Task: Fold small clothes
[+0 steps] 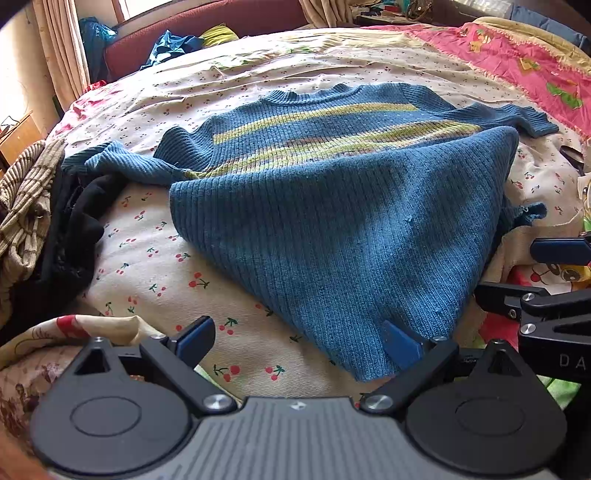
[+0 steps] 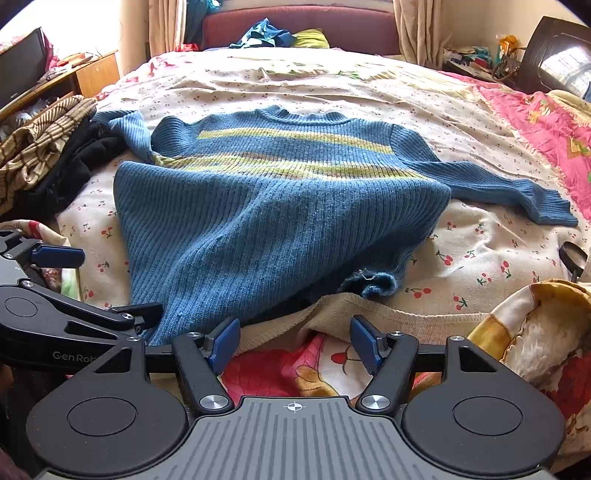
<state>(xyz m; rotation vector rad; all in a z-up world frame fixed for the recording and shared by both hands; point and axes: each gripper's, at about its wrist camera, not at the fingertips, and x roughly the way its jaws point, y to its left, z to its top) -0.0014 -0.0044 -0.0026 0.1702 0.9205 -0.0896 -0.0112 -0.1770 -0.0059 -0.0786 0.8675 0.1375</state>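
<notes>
A small blue knit sweater with yellow-green stripes lies face up on the cherry-print bedsheet, collar away from me; it also shows in the right wrist view. Its sleeves spread left and right, and its hem bunches toward me. My left gripper is open, its jaws wide apart; the right finger sits at the sweater's near hem corner, the left one over bare sheet. My right gripper is open and empty, just short of the hem, above the sheet's edge. Each gripper shows at the other view's side.
A heap of checked and black clothes lies at the bed's left side. A pink patterned blanket covers the right side. A red sofa with clothes stands behind the bed. A wooden cabinet is at far left.
</notes>
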